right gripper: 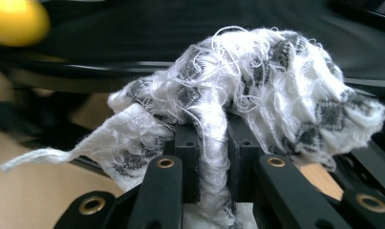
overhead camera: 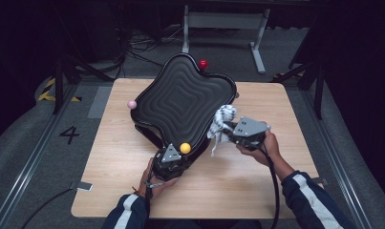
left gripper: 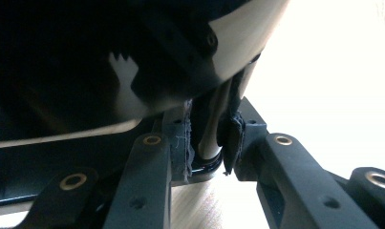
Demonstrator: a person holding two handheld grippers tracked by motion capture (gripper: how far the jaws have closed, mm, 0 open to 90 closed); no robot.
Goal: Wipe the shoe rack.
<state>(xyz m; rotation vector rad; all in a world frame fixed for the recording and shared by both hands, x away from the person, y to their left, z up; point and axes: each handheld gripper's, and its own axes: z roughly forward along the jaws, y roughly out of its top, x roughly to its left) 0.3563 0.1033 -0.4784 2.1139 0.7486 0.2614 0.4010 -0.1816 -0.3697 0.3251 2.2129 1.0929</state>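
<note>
High view: the black tray (overhead camera: 180, 102) lies tilted on the table (overhead camera: 109, 157), bare wood to its left and front; the left gripper (overhead camera: 173, 153) clamps its near rim beside a yellow ball (overhead camera: 185, 148). Left gripper view: pads (left gripper: 230, 138) pinch the tray rim (left gripper: 207, 157). Right gripper view: the right gripper (right gripper: 213, 157) is clamped on the cloth (right gripper: 257, 81) bunched before the tray.

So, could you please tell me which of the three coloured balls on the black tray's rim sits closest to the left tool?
The yellow ball, right beside the left tool at the black tray's near edge; the pink ball and red ball sit farther away.
</note>
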